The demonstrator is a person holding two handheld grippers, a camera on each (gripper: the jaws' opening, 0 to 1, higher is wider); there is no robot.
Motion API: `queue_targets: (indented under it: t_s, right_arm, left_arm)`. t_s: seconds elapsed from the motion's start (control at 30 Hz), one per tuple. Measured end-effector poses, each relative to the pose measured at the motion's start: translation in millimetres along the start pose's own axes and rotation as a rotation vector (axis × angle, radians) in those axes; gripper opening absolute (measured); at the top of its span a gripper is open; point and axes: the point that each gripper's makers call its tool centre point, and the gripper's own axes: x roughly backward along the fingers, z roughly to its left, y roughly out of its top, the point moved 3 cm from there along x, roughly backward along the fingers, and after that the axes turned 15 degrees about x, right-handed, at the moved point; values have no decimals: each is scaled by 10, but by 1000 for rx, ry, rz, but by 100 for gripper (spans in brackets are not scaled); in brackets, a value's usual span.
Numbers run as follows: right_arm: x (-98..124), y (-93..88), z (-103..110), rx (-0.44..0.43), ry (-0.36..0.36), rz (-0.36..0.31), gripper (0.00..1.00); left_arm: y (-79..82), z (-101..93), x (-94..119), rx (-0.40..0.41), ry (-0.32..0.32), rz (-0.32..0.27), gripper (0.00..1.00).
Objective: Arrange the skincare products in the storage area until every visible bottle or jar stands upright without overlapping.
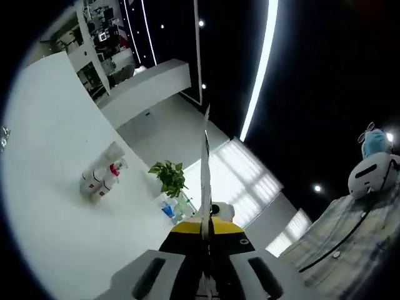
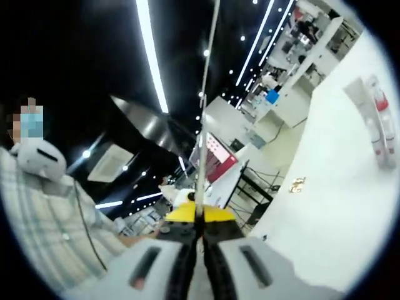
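Left gripper (image 1: 205,134) — grey two-jaw tool with yellow-and-black block at base; thin pale jaws pressed flat together, nothing between them, pointing up and away. Right gripper (image 2: 205,94) same build, jaws likewise closed into single thin blade, empty. Person in light plaid shirt (image 2: 44,219) stands behind both — sleeve and torso at view edges, dark cord across chest.
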Motion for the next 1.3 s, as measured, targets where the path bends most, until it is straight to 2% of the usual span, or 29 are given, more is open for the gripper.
queue_targets:
  t_s: [0.1, 0.23, 0.3, 0.4, 0.57, 0.67, 0.77, 0.8, 0.83, 0.87, 0.93, 1.03, 1.07, 1.2, 1.3]
  right_arm:
    - [3, -46, 10, 4, 3, 39, 0]
    - [8, -141, 56, -8, 18, 71, 0]
    - [6, -209, 94, -12, 30, 87, 0]
    - [16, -216, 129, -43, 45, 77, 0]
    - [27, -216, 148, 13, 38, 61, 2]
    - [24, -84, 120, -10, 24, -27, 13]
    - [40, 4, 108, 0, 20, -50, 12]
    - [36, 23, 104, 0, 19, -53, 8]
    - [30, 32, 96, 8, 16, -43, 3]
    - [30, 16, 93, 31, 18, -25, 2]
    - [33, 8, 71, -9, 16, -16, 0]
    - [39, 2, 74, -10, 10, -35, 0]
    - [52, 13, 76, -22, 6, -60, 0]
    - [107, 53, 60, -44, -3, -109, 0]
    - [116, 76, 39, -57, -1, -111, 0]
  left_arm:
    - [136, 13, 83, 2, 9, -52, 12]
    - [239, -16, 160, 17, -4, -94, 12]
    - [234, -26, 167, 21, -12, -97, 8]
    - [189, -51, 180, 11, -30, -108, 3]
    - [137, -96, 198, 29, -59, -119, 1]
    - [11, -69, 191, 6, -15, -55, 1]
    - [-186, -32, 172, 7, 15, 36, 1]
    - [-229, -8, 164, -3, 33, 51, 1]
    - [-264, -14, 143, 0, 24, 53, 1]
    - [-284, -15, 139, 5, 20, 54, 2]
    - [-274, 20, 146, 29, 26, 20, 2]
    - [-269, 34, 153, 54, 19, -5, 4]
    - [-271, 38, 156, 66, 19, -7, 6]
    - [-356, 85, 179, 71, 46, 28, 12]
    - [-446, 87, 195, 70, 58, 38, 10]
